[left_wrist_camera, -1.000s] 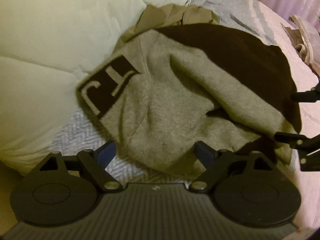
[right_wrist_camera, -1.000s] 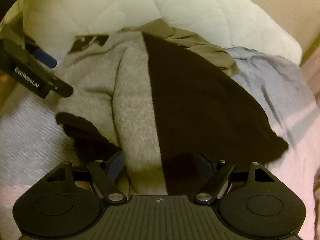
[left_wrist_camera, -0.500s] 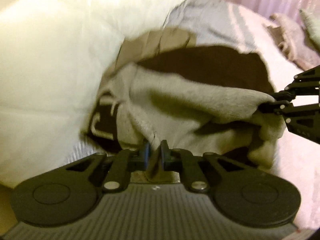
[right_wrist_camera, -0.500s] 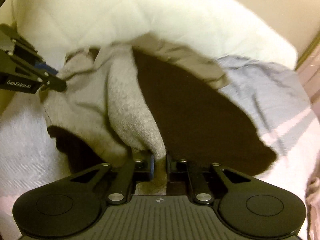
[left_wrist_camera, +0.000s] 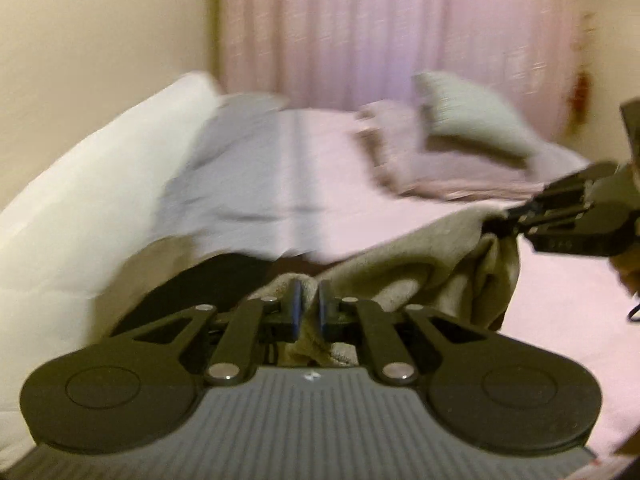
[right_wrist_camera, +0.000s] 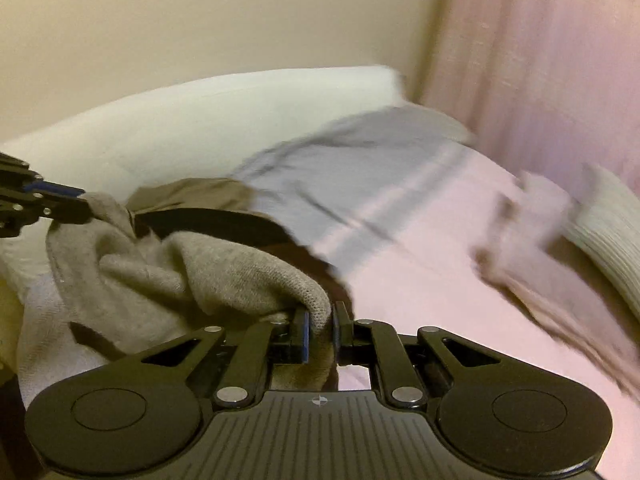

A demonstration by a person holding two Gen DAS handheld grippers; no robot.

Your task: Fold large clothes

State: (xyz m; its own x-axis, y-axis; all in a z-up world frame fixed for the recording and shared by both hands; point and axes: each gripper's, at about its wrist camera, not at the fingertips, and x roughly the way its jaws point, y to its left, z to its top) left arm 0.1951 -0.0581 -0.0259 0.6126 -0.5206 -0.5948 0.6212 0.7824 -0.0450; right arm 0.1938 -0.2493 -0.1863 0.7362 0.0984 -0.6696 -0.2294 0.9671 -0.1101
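Note:
A grey and dark brown knitted sweater (right_wrist_camera: 168,280) hangs between my two grippers above the bed. My left gripper (left_wrist_camera: 308,300) is shut on a fold of its grey edge (left_wrist_camera: 420,276). My right gripper (right_wrist_camera: 320,320) is shut on another grey fold. In the left wrist view the right gripper (left_wrist_camera: 496,222) pinches the cloth at the right; in the right wrist view the left gripper (right_wrist_camera: 90,208) pinches it at the left. The sweater's dark part (left_wrist_camera: 200,284) sags below. Its lower half is hidden under the gripper bodies.
A white duvet (right_wrist_camera: 200,120) lies along the wall at the left. A grey-blue and pink bedsheet (left_wrist_camera: 280,184) covers the bed. A pile of folded clothes (left_wrist_camera: 452,152) with a ribbed grey item on top (right_wrist_camera: 604,220) sits at the far end. Pink curtains (left_wrist_camera: 380,28) hang behind.
Both grippers closed on the sweater's edge and rose with it, lifting the sweater off the bed. Both views tilted up toward the curtains and the wall.

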